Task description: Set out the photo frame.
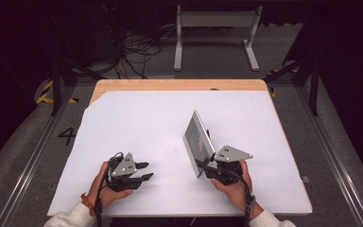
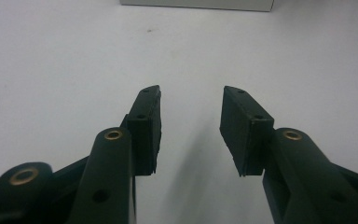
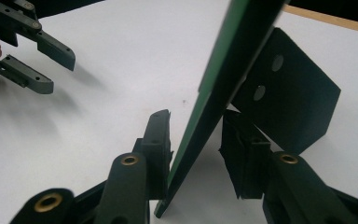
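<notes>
**Picture frame standing on edge between slack right jaws**

The right gripper (image 3: 193,154) is straddling the lower corner of the frame (image 1: 198,140). Its left pad is touching the frame's green edge (image 3: 223,79), while a gap is showing at the right pad, so the jaws are standing open around it rather than clamping. The frame is standing steeply tilted on the white table (image 1: 137,127), right of centre, with its back stand (image 3: 291,102) spreading out behind it.

The left gripper (image 1: 139,171) is resting well apart on the near left of the table, jaws open and holding nothing.

Risk, as judged: with only one pad bearing, the frame is depending on its stand. A sideways nudge from the right hand (image 1: 234,184) could be tipping it flat or sliding it along the smooth table. Closing off-centre on the thin edge could be twisting it out.
</notes>
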{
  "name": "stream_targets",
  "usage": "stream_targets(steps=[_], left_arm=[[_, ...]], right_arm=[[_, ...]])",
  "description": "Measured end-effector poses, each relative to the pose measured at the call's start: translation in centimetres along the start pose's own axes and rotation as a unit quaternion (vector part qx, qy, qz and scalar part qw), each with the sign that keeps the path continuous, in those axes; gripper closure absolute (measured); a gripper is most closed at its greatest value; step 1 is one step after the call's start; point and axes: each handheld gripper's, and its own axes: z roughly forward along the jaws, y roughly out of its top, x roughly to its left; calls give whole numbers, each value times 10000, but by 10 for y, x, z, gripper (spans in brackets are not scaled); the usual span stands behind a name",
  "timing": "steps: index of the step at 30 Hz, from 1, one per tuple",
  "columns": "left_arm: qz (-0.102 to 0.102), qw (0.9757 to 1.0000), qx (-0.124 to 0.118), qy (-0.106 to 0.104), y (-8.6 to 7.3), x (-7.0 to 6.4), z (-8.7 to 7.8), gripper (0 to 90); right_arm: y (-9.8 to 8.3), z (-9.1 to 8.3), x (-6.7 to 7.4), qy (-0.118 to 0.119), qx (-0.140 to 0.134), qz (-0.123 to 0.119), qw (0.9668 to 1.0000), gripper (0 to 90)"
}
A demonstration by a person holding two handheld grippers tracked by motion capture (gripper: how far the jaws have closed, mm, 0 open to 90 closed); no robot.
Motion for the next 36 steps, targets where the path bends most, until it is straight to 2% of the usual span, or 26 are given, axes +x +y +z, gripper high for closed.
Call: stream_targets(steps=[4, 9, 14, 18, 20, 25, 30, 33, 36], left_arm=[[13, 10000, -33, -28, 3, 2, 2, 586], [14, 9999, -22, -145, 10, 8, 11, 569], [-78, 9998, -48, -168, 20, 11, 23, 492], [-7, 9999, 9, -159, 29, 12, 34, 418], [-25, 9999, 19, -100, 36, 13, 41, 348], [-90, 9999, -2, -143, 49, 21, 61, 278], [-232, 9993, -63, -281, 59, 30, 79, 231], [-291, 9990, -94, -337, 61, 33, 84, 219], [-262, 9990, -73, -365, 65, 34, 87, 197]], right_arm=[[-2, -2, -6, 121, -33, 4, 9999, 662], [-5, -7, -13, 265, -35, -109, 9996, 680], [-5, -9, -17, 363, 0, -175, 9992, 708], [-5, -9, -20, 479, -5, -166, 9987, 747], [-5, -9, -20, 489, 16, -172, 9987, 754], [-4, -10, -25, 600, 68, -138, 9981, 763], [-4, -12, -29, 692, 122, -155, 9974, 778], [-4, -13, -31, 749, 148, -189, 9969, 801], [-4, -13, -32, 802, 174, -224, 9964, 810]])
